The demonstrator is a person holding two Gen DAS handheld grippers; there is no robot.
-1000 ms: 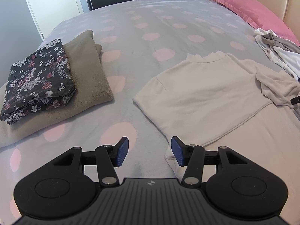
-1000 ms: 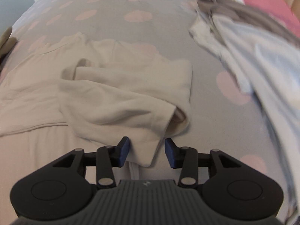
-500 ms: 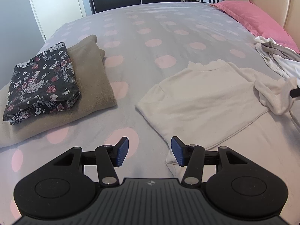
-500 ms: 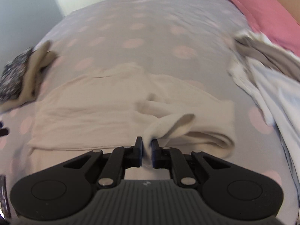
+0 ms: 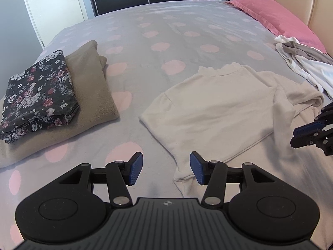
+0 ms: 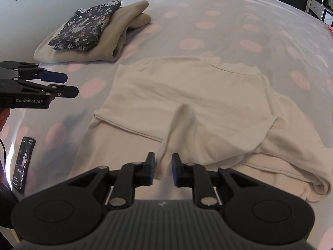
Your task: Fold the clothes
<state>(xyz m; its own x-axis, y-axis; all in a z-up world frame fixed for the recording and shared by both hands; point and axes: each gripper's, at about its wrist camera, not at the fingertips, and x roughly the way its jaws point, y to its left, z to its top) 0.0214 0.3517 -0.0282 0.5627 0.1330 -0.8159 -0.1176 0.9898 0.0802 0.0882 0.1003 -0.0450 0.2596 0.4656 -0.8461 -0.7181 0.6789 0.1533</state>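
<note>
Two wrist views over a bed [image 5: 166, 31] with a grey cover dotted in pink. Hidden or cut off: the right gripper [image 5: 308, 134] enters the left wrist view only at the right edge, its body out of frame; the pile of unfolded clothes [image 5: 301, 62] by the pink pillow [image 5: 274, 12] is cropped at that same edge, so its pieces cannot be counted; the phone [image 6: 23, 164] at the lower left of the right wrist view is half in shadow and its screen unreadable; the fabric near the right gripper's pads is blurred.

Position of the garment: one cream top [image 5: 218, 106] lies spread flat on the bed, collar away from the cameras, one sleeve bunched toward the unfolded pile. Its other sleeve [image 6: 177, 129] is lifted in a ridge running into the right gripper [image 6: 163, 167], whose jaws stand narrow and are opening with the sleeve between them; whether the pads press the cloth cannot be told. The left gripper [image 5: 166, 169] hovers with jaws moderately wide and nothing between them; the top's hem corner lies just beside its right pad.

Count: two grippers; one cream top; two folded garments stacked, a dark floral piece [image 5: 39, 95] on a tan fleece [image 5: 91, 87]; one pillow; one phone.
</note>
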